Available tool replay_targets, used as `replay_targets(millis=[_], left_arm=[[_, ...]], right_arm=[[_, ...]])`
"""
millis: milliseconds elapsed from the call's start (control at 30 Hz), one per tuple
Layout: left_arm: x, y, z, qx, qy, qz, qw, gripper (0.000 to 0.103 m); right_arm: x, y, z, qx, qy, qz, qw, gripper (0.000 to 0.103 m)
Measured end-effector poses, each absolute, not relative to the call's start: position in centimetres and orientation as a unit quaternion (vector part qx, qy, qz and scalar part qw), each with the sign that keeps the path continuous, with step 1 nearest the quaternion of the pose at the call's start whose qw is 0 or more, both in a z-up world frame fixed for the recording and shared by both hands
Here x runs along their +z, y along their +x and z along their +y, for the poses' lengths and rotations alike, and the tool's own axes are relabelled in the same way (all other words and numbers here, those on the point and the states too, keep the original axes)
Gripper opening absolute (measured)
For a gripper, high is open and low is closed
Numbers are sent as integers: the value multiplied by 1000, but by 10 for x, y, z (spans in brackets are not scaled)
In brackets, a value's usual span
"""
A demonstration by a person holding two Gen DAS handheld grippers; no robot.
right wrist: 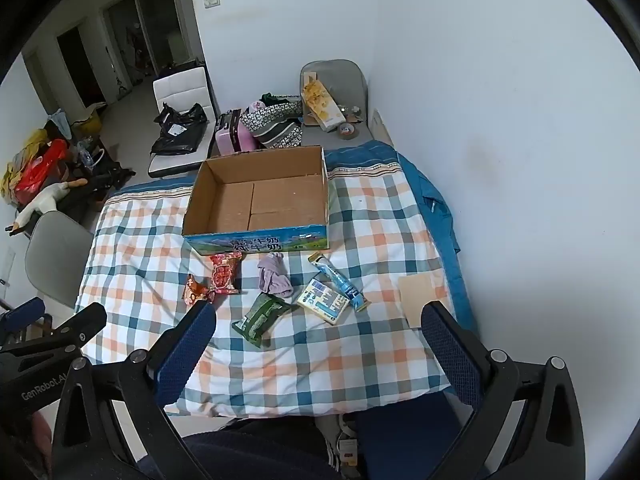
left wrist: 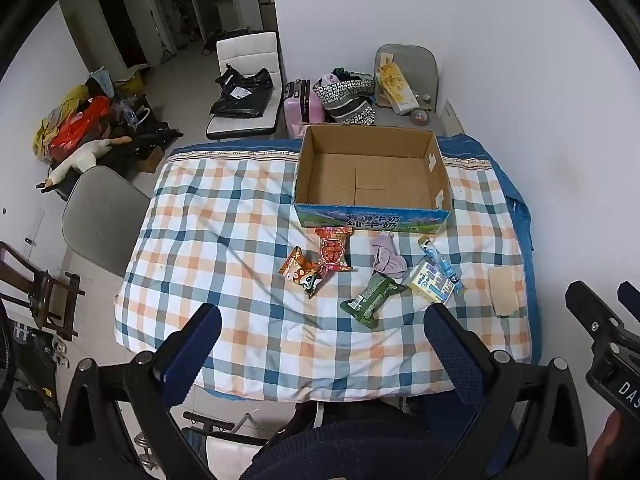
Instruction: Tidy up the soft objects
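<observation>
You are at the start: both your left gripper (left wrist: 320,344) and right gripper (right wrist: 316,336) hang spread wide and empty above the near edge of the checked quilt (left wrist: 224,240). The cardboard box (left wrist: 374,210) sits empty toward the far edge. Scattered just in front of it lie the red packet (left wrist: 333,249), purple cloth (left wrist: 386,258), green pouch (left wrist: 370,298) and blue tube (left wrist: 440,266). Your next move calls for lowering one gripper over a single item and closing gently.

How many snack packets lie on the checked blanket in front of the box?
5: red packet nearest the box, orange packet left of it, panda packet touching both, green packet nearer, blue stick packet rightmost.
</observation>
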State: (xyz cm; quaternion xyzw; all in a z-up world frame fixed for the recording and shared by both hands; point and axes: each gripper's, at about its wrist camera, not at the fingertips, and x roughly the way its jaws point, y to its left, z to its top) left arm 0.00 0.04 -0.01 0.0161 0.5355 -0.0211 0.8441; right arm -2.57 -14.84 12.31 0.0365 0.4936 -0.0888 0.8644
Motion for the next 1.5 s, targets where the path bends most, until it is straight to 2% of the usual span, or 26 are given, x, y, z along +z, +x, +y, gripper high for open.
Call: replay_targets(millis=[1500], left_arm=[[7,2,-3,-18,19,533,846,103]], right_arm=[[126,-30,-148,-94,30,485,869,103]])
